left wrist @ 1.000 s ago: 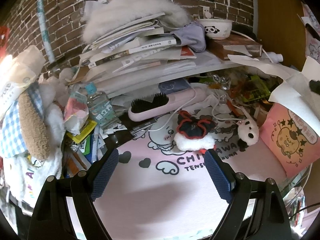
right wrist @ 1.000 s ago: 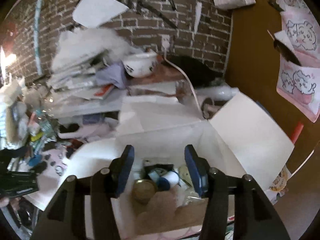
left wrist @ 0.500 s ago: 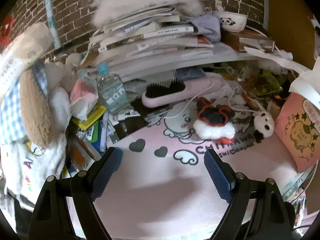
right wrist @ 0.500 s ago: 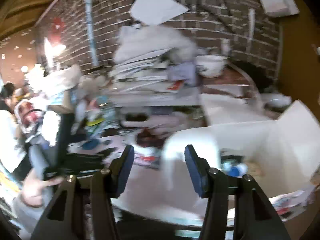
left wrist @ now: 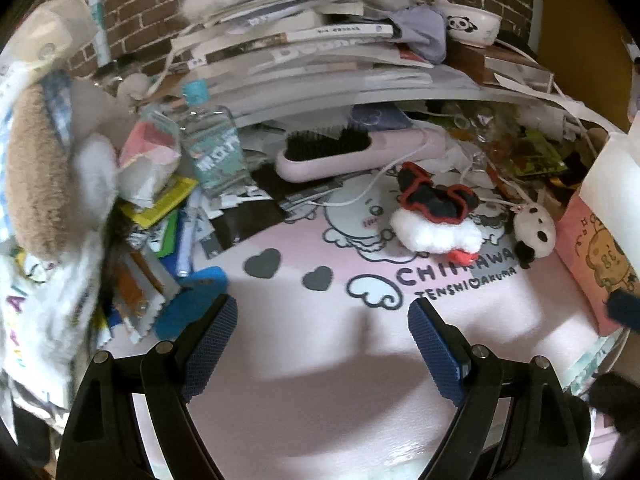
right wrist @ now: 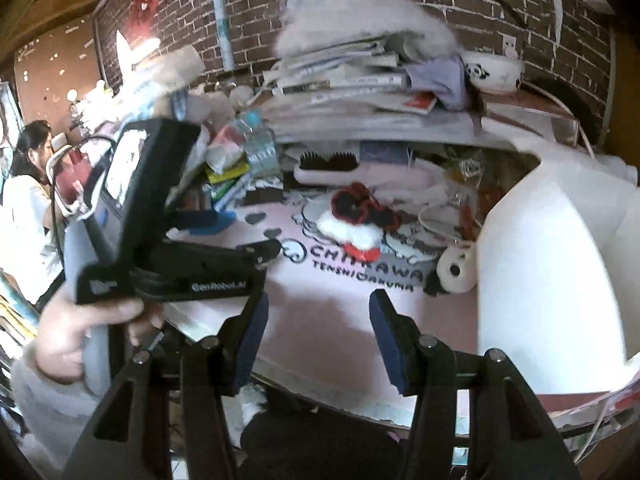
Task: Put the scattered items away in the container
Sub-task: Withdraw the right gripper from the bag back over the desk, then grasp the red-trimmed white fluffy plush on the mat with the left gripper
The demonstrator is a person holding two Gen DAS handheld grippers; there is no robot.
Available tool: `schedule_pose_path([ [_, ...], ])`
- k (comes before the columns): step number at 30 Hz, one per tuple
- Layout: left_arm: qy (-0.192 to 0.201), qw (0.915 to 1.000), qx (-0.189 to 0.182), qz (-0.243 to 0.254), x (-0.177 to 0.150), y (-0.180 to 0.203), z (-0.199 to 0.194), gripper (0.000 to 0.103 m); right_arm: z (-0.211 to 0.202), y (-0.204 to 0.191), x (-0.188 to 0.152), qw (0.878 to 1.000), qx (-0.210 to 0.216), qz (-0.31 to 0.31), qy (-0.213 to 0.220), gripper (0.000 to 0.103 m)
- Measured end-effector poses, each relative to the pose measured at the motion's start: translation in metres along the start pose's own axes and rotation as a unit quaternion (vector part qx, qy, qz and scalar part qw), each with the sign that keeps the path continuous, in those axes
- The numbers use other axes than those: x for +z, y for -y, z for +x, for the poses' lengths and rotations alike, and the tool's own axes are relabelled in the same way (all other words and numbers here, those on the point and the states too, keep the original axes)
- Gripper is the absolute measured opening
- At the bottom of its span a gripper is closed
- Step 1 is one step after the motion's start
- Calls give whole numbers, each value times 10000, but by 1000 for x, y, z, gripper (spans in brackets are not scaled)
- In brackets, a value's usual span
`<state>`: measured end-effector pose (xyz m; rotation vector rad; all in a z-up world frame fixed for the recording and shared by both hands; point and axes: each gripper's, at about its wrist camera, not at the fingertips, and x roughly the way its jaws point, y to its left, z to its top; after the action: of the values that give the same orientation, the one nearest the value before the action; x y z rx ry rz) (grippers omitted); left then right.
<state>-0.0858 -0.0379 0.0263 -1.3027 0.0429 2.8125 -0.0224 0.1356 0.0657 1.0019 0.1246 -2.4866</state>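
Both jaws open and empty; plush at 1 o'clock on surface looks soft, light, so I'd pinch its white fluff.

on the mat, the plush toy lies toward the back. behind the toy sits the hairbrush; just right of it, the panda charm; further right, the container; well left, the bottle.

The right tool has swung left from the white box toward the mat.
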Motion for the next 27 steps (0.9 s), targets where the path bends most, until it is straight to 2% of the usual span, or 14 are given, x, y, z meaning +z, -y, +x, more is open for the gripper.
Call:
schedule_pose_path([
  [3, -51, 9998, -173, 83, 2, 8, 6, 85, 8, 0, -8, 10000, -41, -55, -51, 49],
  [6, -42, 9997, -177, 180, 4, 13, 10, 85, 13, -2, -16, 9997, -201, -149, -41, 49],
  [12, 23, 9999, -162, 42, -2, -9, 7, 84, 24, 4, -25, 9997, -159, -85, -147, 49],
  [13, 45, 9998, -173, 14, -3, -11, 7, 79, 25, 5, -25, 9998, -138, -62, -150, 49],
  [14, 66, 9997, -221, -46, -3, -13, 7, 69, 26, 6, -26, 9998, -117, -36, -153, 49],
  [16, 45, 9994, -349, -43, -2, -9, 9, 67, 28, 5, -27, 9998, -87, -14, -175, 49],
  [18, 31, 9993, -349, 93, 1, 2, 13, 67, 29, 6, -28, 9998, -67, 6, -200, 49],
  [22, 74, 9974, -666, 279, 11, 31, 19, 68, 31, 11, -31, 9996, -122, 83, -220, 49],
  [24, 63, 9969, -702, 355, 16, 43, 22, 69, 32, 14, -32, 9995, -113, 132, -256, 49],
  [27, 94, 9970, -605, 473, 25, 58, 28, 78, 32, 15, -32, 9995, -109, 138, -272, 49],
])
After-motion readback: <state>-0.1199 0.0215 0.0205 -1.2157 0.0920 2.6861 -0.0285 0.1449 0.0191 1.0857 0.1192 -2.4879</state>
